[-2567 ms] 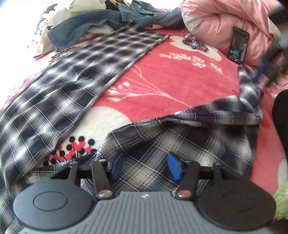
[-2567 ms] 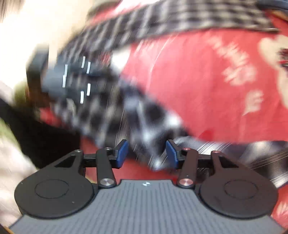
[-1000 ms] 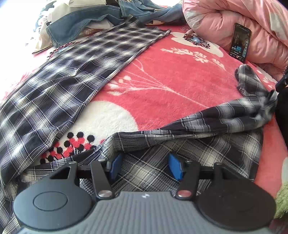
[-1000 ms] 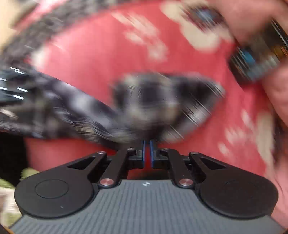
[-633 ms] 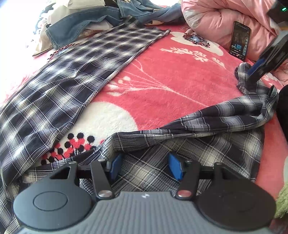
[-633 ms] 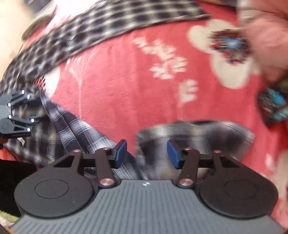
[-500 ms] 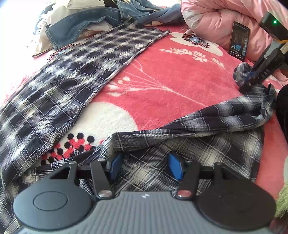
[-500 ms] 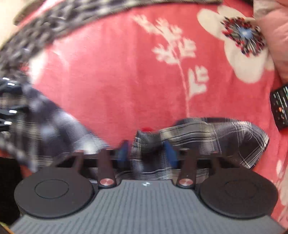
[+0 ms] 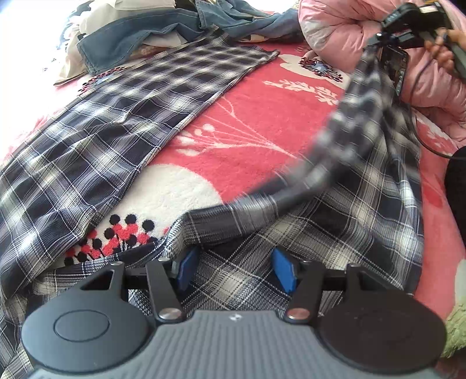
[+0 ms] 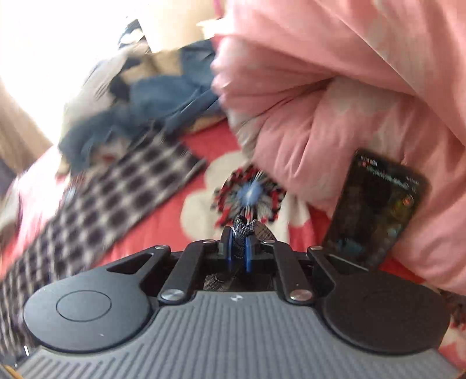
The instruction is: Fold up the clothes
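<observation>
A dark plaid shirt lies spread over a red flowered blanket, with its near part bunched in front of me. My left gripper stands open low over that near fabric, blue pads apart. My right gripper is closing on a small bunch of the plaid fabric, which its pads press on. In the left wrist view the right gripper is raised at the top right, and a blurred strip of the shirt hangs from it down to the blanket.
A pink duvet is heaped at the far right, and a phone leans against it. Denim and pale clothes are piled at the back. A hand and a thin cable show at the right edge.
The right gripper shut on the shirt's end lying on the blanket and lifted it up toward the pink duvet, stretching the fabric into the air. The left gripper stayed put.
</observation>
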Demonstrator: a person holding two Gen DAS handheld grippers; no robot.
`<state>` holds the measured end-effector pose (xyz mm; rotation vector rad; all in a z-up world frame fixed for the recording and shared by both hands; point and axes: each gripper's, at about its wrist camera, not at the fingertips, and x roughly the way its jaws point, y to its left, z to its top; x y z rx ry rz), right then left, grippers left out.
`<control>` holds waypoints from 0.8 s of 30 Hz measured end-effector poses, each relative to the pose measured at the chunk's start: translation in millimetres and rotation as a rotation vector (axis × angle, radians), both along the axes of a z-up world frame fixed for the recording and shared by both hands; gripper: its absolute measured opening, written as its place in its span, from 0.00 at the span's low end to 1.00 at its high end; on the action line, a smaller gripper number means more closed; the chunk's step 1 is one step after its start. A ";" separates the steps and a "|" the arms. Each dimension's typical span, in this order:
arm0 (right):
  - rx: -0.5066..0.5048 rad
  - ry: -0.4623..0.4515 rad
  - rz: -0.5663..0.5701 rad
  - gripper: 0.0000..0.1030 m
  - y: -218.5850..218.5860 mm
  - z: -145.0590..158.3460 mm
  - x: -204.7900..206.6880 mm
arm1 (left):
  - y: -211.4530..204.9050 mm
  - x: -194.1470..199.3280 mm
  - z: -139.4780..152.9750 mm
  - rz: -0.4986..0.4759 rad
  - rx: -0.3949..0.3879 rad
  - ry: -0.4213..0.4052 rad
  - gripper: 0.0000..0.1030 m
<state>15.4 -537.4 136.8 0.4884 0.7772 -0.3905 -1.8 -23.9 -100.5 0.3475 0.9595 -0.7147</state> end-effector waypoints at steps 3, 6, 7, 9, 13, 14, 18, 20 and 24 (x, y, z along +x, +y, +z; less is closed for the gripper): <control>-0.074 0.006 -0.010 0.06 -9.6 -9.8 23.0 | -1.6 0.1 0.0 0.018 0.007 -0.001 0.57; -0.154 0.025 0.000 0.05 -9.0 -18.3 41.6 | -1.7 0.6 -0.1 0.030 0.007 0.002 0.57; -0.182 0.034 0.007 0.05 -7.2 -21.4 47.0 | -1.7 1.0 -0.2 0.031 0.006 0.005 0.57; -0.251 0.057 0.020 0.04 -3.3 -28.3 57.6 | -1.9 1.7 -0.4 0.032 0.004 0.010 0.57; -0.341 0.159 0.035 0.06 0.6 -52.3 78.4 | -1.5 2.5 -0.8 0.039 -0.004 0.014 0.57; -0.371 0.179 0.041 0.06 3.7 -55.4 80.4 | -1.1 2.6 -0.6 0.043 -0.008 0.015 0.57; -0.577 0.123 0.060 0.12 32.8 -38.9 69.5 | 4.2 1.8 4.1 0.055 -0.034 0.029 0.57; -0.689 0.058 0.066 0.24 50.8 -22.5 58.4 | 9.8 0.3 8.9 0.053 -0.058 0.039 0.57; -0.642 -0.051 0.294 0.31 90.0 0.7 50.5 | 33.1 -3.0 23.4 0.051 -0.120 0.051 0.57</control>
